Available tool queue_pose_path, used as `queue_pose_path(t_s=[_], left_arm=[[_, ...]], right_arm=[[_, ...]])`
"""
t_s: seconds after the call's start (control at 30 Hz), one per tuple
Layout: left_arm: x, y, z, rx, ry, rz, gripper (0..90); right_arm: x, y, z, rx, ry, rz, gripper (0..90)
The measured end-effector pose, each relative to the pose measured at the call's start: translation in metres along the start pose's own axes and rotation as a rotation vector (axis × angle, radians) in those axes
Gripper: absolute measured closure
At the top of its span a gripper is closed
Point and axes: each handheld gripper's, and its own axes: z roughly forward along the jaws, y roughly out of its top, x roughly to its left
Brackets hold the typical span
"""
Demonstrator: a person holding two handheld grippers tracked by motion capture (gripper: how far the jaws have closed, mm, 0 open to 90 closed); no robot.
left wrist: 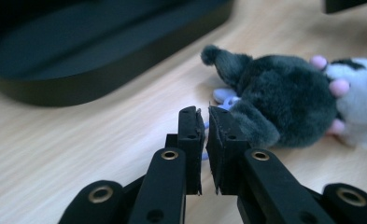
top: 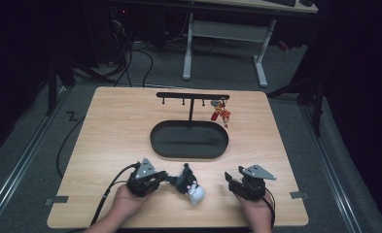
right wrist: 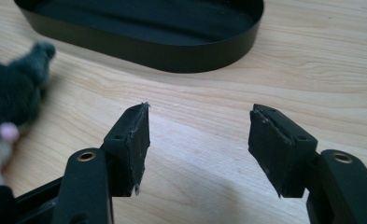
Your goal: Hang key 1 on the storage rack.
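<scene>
A dark grey and white plush toy [top: 188, 184] with pink spots lies on the wooden table near the front edge, between my two grippers. My left gripper [top: 171, 178] points right at it. In the left gripper view the jaws [left wrist: 205, 112] stand together, with a pale blue loop [left wrist: 225, 99] of the toy [left wrist: 284, 107] pinched between the pads. To the right of the toy, my right gripper [top: 231, 178] rests open, and its jaws [right wrist: 200, 126] hold nothing over bare wood. The toy [right wrist: 8, 93] shows at the left edge of that view.
A black oval tray [top: 154, 141] lies mid-table, just beyond the grippers. Behind it stands a black T-shaped hook rack [top: 192, 95] with a red charm [top: 221, 114] hanging at its right end. A desk frame and cables occupy the floor beyond the table.
</scene>
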Motion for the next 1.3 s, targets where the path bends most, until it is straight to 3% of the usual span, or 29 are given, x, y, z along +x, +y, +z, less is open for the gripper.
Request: queue_pose_path(t_s=[0.07, 0.1, 0.2, 0.33, 0.43, 0.53, 0.6, 0.7, 0.73, 0.77, 0.83, 1.07, 1.13, 1.23, 1.3], left_arm=[[-0.007, 0.002, 0.006, 0.003, -0.01, 0.017, 83.3], [-0.021, 0.008, 0.018, 0.006, -0.033, 0.036, 83.3], [-0.039, 0.017, 0.034, 0.008, -0.065, 0.053, 83.3], [-0.053, 0.028, 0.045, 0.014, -0.077, 0.08, 82.1], [-0.055, 0.034, 0.043, 0.003, -0.083, 0.079, 77.7], [-0.06, 0.039, 0.028, -0.05, -0.127, 0.035, 68.3], [-0.072, 0.041, 0.019, -0.076, -0.159, 0.06, 68.8], [-0.095, 0.037, 0.024, -0.041, -0.212, 0.113, 73.6], [-0.095, 0.037, 0.024, -0.041, -0.212, 0.113, 75.4], [-0.105, 0.032, 0.037, 0.011, -0.239, 0.128, 77.1], [-0.111, 0.029, 0.051, 0.052, -0.243, 0.138, 78.8], [-0.113, 0.039, 0.081, 0.084, -0.184, 0.15, 79.7], [-0.114, 0.042, 0.085, 0.09, -0.187, 0.154, 79.5], [-0.114, 0.041, 0.081, 0.078, -0.203, 0.167, 76.2], [-0.107, 0.036, 0.073, 0.069, -0.207, 0.157, 72.4]], right_arm=[[-0.004, 0.0, -0.003, -0.01, -0.008, 0.008, 38.8], [-0.007, 0.0, -0.004, -0.014, -0.014, 0.012, 38.8], [-0.015, -0.002, -0.01, -0.024, -0.032, 0.02, 38.8], [-0.027, -0.006, -0.016, -0.028, -0.054, 0.052, 39.0], [-0.034, -0.008, -0.019, -0.039, -0.058, 0.074, 39.2], [-0.037, -0.009, -0.022, -0.046, -0.059, 0.087, 39.2], [-0.039, -0.009, -0.022, -0.049, -0.056, 0.097, 39.2], [-0.04, -0.009, -0.022, -0.052, -0.049, 0.12, 39.2], [-0.04, -0.009, -0.022, -0.052, -0.046, 0.124, 39.2], [-0.04, -0.009, -0.022, -0.054, -0.045, 0.124, 39.2], [-0.04, -0.008, -0.023, -0.061, -0.043, 0.119, 39.2], [-0.041, -0.008, -0.022, -0.061, -0.04, 0.119, 39.3], [-0.042, -0.008, -0.022, -0.06, -0.041, 0.118, 39.3], [-0.043, -0.008, -0.024, -0.066, -0.047, 0.117, 39.2], [-0.044, -0.009, -0.026, -0.068, -0.05, 0.121, 39.2]])
